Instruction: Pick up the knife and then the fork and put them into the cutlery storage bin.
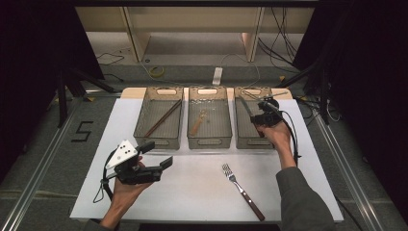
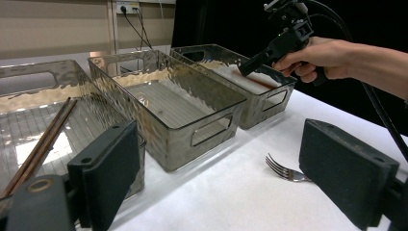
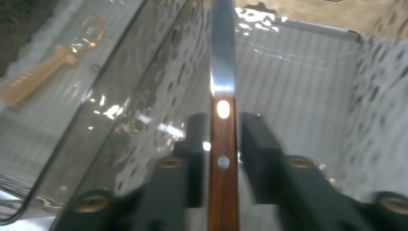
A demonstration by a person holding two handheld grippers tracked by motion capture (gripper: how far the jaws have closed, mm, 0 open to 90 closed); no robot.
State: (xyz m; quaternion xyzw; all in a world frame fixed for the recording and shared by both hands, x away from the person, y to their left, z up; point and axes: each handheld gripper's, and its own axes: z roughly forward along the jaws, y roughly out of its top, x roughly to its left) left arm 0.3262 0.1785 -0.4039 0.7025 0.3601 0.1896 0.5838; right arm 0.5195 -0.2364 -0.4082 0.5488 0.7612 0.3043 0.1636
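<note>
My right gripper (image 1: 256, 117) (image 2: 245, 67) (image 3: 223, 120) hangs over the right basket (image 1: 248, 143) (image 2: 262, 103), shut on a knife (image 1: 245, 107) (image 3: 223, 72). Its jaws sit on either side of the knife's brown wooden handle, and the steel blade points away over the basket floor. My left gripper (image 1: 158, 154) (image 2: 221, 144) is open and holds nothing; it hovers above the white mat in front of the left basket (image 1: 159, 142). A fork (image 1: 240, 190) (image 2: 284, 171) with a wooden handle lies on the mat near the front.
The left basket holds brown chopsticks (image 1: 162, 118) (image 2: 43, 144). A pale wooden spoon (image 1: 198, 123) (image 3: 43, 72) lies in the middle basket (image 1: 209, 143) (image 2: 168, 144). The three baskets stand side by side at the back of the white mat (image 1: 192, 192).
</note>
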